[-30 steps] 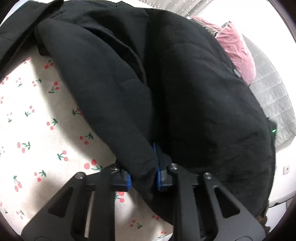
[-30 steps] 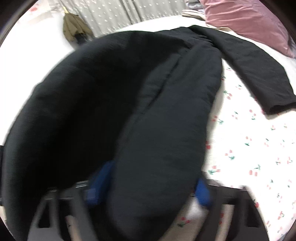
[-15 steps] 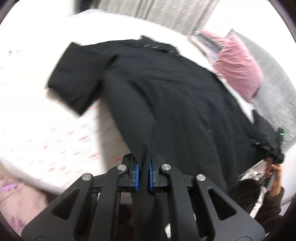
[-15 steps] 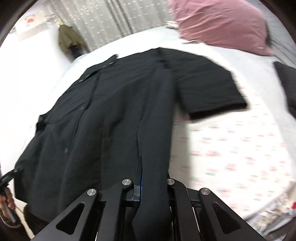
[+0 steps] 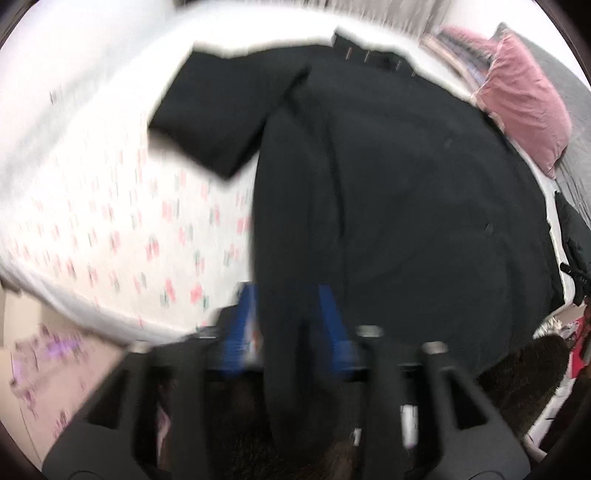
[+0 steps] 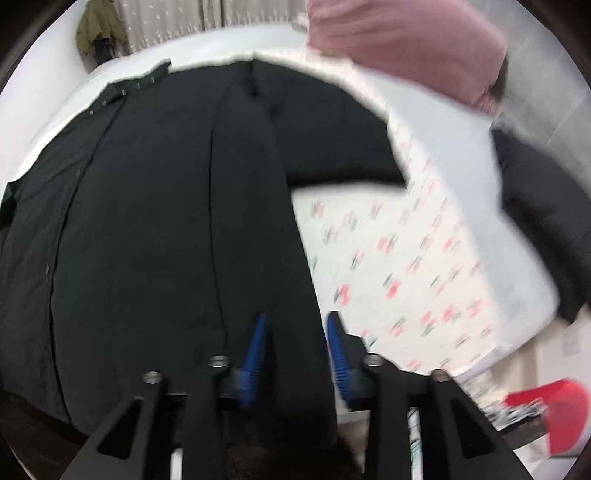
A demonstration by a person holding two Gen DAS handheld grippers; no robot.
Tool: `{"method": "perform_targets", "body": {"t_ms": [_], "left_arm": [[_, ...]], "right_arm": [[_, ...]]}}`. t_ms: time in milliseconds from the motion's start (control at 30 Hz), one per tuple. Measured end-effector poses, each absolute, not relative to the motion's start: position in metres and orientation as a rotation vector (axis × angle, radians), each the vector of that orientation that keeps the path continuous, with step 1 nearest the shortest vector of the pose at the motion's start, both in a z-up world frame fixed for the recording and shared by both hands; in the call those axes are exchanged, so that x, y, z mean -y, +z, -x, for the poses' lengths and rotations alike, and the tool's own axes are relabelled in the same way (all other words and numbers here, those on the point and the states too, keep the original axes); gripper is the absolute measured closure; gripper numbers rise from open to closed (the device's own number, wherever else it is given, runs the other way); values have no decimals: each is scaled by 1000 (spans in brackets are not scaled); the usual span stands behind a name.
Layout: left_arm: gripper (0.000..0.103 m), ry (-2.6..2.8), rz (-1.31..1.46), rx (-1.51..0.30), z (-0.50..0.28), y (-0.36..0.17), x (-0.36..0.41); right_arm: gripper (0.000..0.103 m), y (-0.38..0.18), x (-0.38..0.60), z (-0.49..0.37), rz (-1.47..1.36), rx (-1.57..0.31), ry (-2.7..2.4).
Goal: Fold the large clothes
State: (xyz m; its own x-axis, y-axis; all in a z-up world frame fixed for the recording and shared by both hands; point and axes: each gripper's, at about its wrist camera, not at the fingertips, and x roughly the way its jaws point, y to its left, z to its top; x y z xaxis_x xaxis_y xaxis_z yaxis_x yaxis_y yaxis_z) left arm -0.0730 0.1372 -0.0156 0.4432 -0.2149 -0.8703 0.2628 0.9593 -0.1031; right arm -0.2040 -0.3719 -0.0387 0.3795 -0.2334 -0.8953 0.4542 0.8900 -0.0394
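Observation:
A large black coat (image 5: 406, 203) lies spread on a bed with a cherry-print sheet (image 5: 110, 229), collar at the far end, short-looking folded sleeves out to each side. It also shows in the right wrist view (image 6: 147, 221). My left gripper (image 5: 288, 314) has its blue pads apart, with the coat's hem edge lying between them. My right gripper (image 6: 297, 339) also has its blue pads apart around the hem edge on the other side. Both frames are blurred by motion.
A pink pillow (image 5: 524, 96) lies at the head of the bed; it also shows in the right wrist view (image 6: 406, 44). Another dark garment (image 6: 543, 206) lies at the bed's right edge. A red object (image 6: 554, 406) is on the floor. An olive jacket (image 6: 98, 29) hangs by the curtain.
Both grippers were shut on the coat's hem half a second ago; now their pads have spread apart. The coat, lifted a second ago, now lies flat on the bed.

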Motion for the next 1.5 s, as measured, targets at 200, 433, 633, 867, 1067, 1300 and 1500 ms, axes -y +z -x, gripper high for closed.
{"method": "perform_targets", "body": {"t_ms": [200, 433, 633, 867, 1067, 1300, 1500], "left_arm": [[25, -369, -121, -875, 23, -10, -86], [24, -336, -260, -1058, -30, -108, -36], [24, -354, -258, -1045, -19, -83, -75], [23, -97, -413, -871, -64, -75, -111], [23, -12, -384, -858, -150, -88, -106], [92, 77, -213, -828, -202, -28, -179], [65, 442, -216, -704, -247, 40, -300]], "right_arm": [[30, 8, 350, 153, -195, -902, -391], [30, -40, 305, 60, -310, -896, -219], [21, -90, 292, 54, -130, -953, -251], [21, -86, 282, 42, -125, -959, -276], [20, -88, 261, 37, -158, -971, -296], [20, -87, 265, 28, -163, -977, -303], [19, -88, 261, 23, -139, -969, -311]]}}
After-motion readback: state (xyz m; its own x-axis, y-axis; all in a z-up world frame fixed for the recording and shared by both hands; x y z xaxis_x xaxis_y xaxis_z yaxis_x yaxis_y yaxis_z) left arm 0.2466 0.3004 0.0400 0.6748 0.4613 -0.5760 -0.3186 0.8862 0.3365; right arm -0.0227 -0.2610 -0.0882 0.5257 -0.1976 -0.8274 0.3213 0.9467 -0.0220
